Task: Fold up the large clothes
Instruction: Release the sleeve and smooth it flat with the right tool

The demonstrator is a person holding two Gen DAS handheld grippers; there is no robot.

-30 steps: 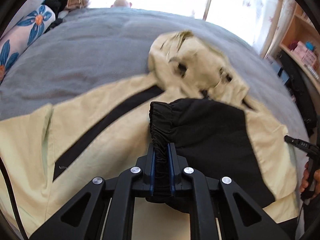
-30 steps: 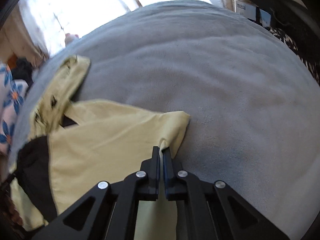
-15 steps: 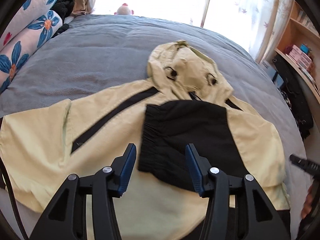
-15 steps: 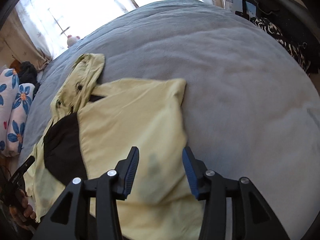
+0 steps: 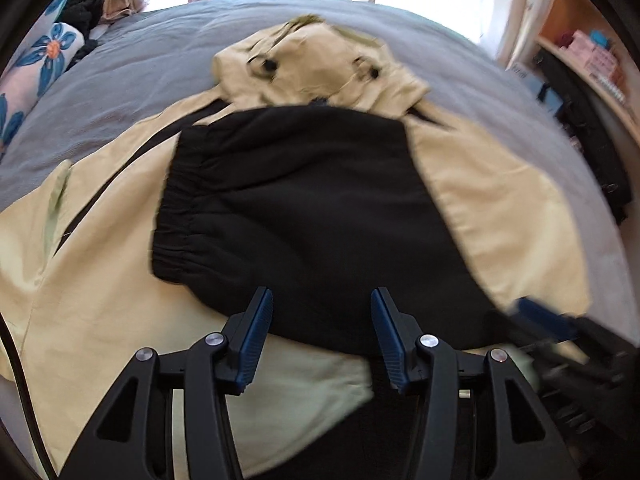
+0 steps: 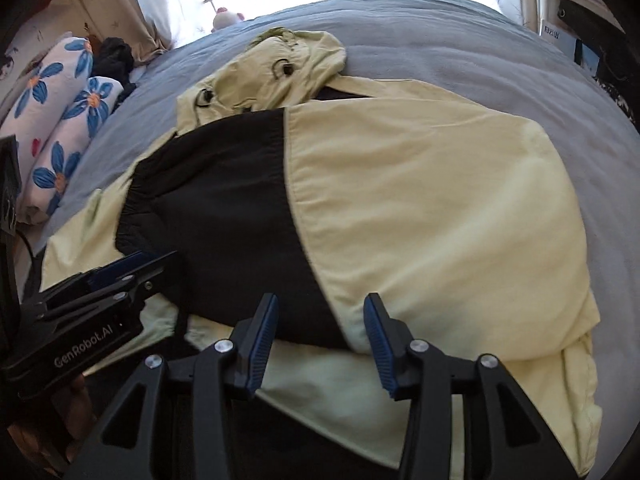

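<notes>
Mostly the pale yellow jacket (image 6: 420,208) fills the near half of the grey bed (image 6: 460,64), hood toward the far edge by the window, its black sleeve (image 5: 304,208) folded across the chest. Bare bedding lies open along the right edge and beyond the hood — floral pillows (image 6: 60,120) crowd the far left corner. Both tools tilt steeply down over the jacket's near hem. The left tongs (image 5: 322,336) stand parted, gripping nothing. The right tongs (image 6: 320,336) — jaws closing slightly — hover apart over the sleeve seam, nothing pinched.
</notes>
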